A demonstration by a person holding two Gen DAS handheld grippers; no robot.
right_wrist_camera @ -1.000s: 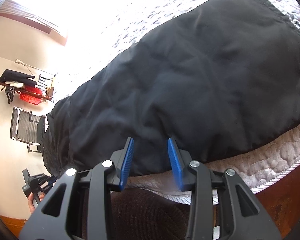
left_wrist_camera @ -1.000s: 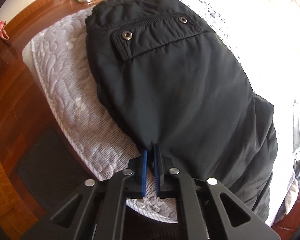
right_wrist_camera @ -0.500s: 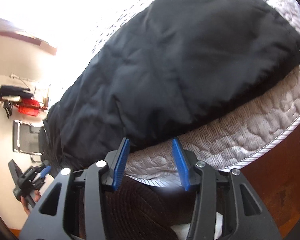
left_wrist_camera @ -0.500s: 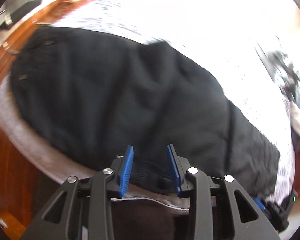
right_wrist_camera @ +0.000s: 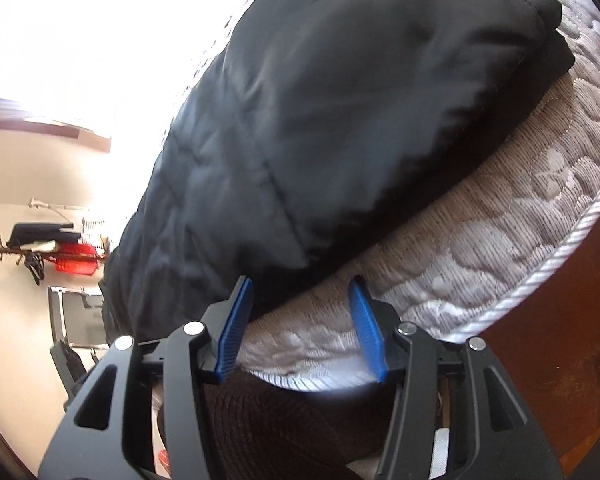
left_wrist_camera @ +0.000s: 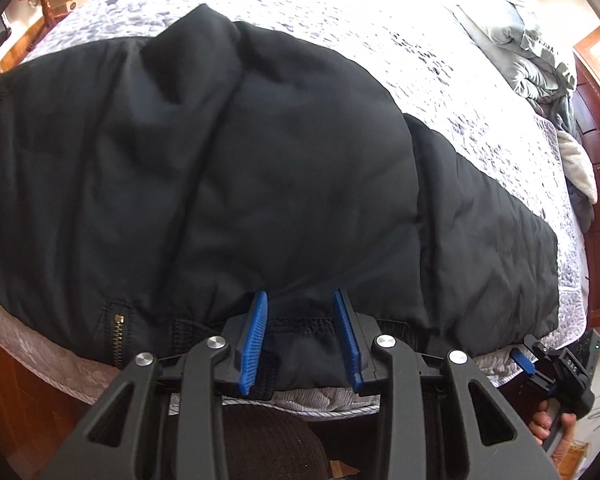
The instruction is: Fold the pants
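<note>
Black padded pants (left_wrist_camera: 260,168) lie along the bed (left_wrist_camera: 440,60) edge, soft, slick; our left gripper (left_wrist_camera: 300,332) gapes unclamped over the waistband, our right gripper (right_wrist_camera: 300,324), just widened, empty beside them: pinch the hems.

From my left wrist view, the black pants (left_wrist_camera: 240,184) run off the left edge, so I can't see their far end. My right gripper (left_wrist_camera: 556,368) is cut off at the lower right of the pants; I can't see its fingers. In my right wrist view, the pants blur, and the bed (right_wrist_camera: 520,240) beyond them is washed out.
</note>
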